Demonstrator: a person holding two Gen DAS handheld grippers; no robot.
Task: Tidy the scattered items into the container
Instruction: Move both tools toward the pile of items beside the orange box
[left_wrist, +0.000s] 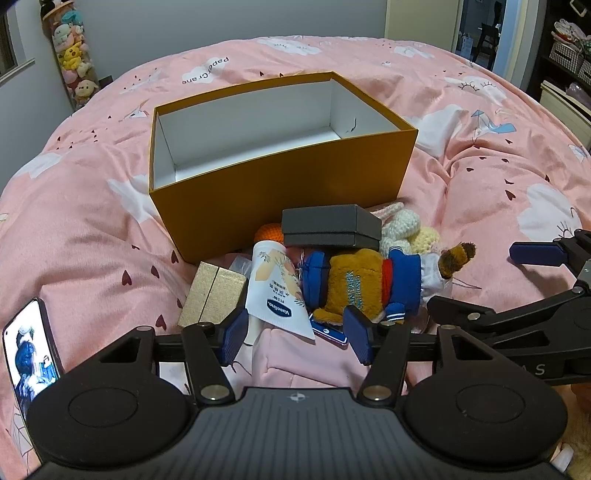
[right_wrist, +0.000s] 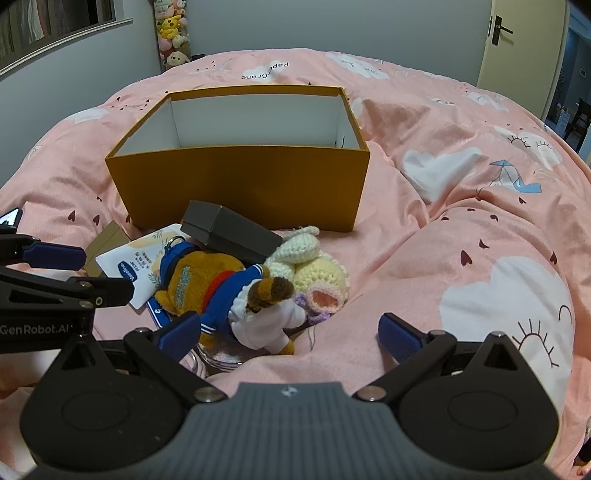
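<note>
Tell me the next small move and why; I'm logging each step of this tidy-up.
Probably lower the left gripper and close on the white tube. Its open fingers already sit either side of the tube's end, nothing is held, and the orange box just beyond holds nothing visible.

Left wrist cam sits low behind the left tongs (left_wrist: 295, 334), tilted steeply down at the bed (left_wrist: 92, 229), close to the item pile (left_wrist: 332, 273), with the orange box (left_wrist: 280, 192) at 12 o'clock. Right wrist cam sits behind the right tongs (right_wrist: 290, 338), same downward tilt, a bit to the right, pile (right_wrist: 236, 280) at 10 o'clock. Both share box (right_wrist: 240, 184), pile, pink bed (right_wrist: 461, 240); each catches the other tongs at its edge.
</note>
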